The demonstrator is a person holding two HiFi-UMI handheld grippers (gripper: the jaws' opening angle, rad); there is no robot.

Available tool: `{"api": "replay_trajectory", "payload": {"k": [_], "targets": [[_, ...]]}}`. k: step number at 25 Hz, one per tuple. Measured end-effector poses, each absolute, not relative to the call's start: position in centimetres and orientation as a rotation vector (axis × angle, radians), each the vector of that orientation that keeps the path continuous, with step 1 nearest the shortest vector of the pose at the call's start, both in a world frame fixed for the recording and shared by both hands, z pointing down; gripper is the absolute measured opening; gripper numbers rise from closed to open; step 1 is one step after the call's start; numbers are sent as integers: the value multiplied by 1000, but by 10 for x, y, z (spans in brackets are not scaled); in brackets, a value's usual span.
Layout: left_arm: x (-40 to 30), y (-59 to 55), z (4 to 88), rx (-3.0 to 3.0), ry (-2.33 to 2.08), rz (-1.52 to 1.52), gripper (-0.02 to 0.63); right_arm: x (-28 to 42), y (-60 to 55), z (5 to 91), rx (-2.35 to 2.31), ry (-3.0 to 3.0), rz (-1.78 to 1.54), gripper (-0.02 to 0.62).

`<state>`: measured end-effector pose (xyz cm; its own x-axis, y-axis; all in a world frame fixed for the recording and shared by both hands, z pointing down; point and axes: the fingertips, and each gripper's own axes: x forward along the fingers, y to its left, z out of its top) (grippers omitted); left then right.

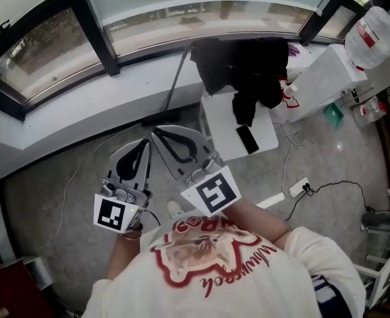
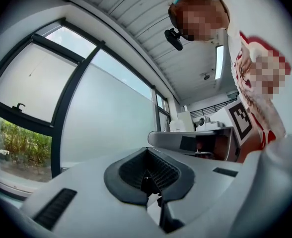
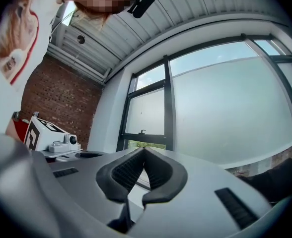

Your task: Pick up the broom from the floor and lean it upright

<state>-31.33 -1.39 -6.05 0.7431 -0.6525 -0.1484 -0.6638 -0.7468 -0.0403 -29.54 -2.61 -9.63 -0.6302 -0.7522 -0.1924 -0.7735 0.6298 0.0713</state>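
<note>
The broom (image 1: 174,80) leans upright against the white ledge under the window; its grey handle runs up to the sill and its dark head (image 1: 156,119) rests on the floor. Both grippers are held up close to the person's chest, below the broom and apart from it. My left gripper (image 1: 144,143) has its jaws together with nothing between them, and so does my right gripper (image 1: 155,133) beside it. In the left gripper view the left gripper (image 2: 147,155) faces window panes and ceiling. The right gripper (image 3: 144,150) likewise looks at the window. Neither gripper view shows the broom.
A white table (image 1: 218,134) with a black phone (image 1: 247,138) and a black garment (image 1: 248,71) stands right of the broom. A power strip (image 1: 300,188) and cables lie on the floor at the right. A water bottle (image 1: 374,35) sits at the far right.
</note>
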Motion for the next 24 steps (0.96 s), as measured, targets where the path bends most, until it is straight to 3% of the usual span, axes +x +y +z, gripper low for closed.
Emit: {"api": "replay_trajectory", "payload": {"k": [24], "targets": [[-308, 3, -58, -2858, 1043, 148, 14, -292, -10, -91, -1270, 2718, 248, 25]]}}
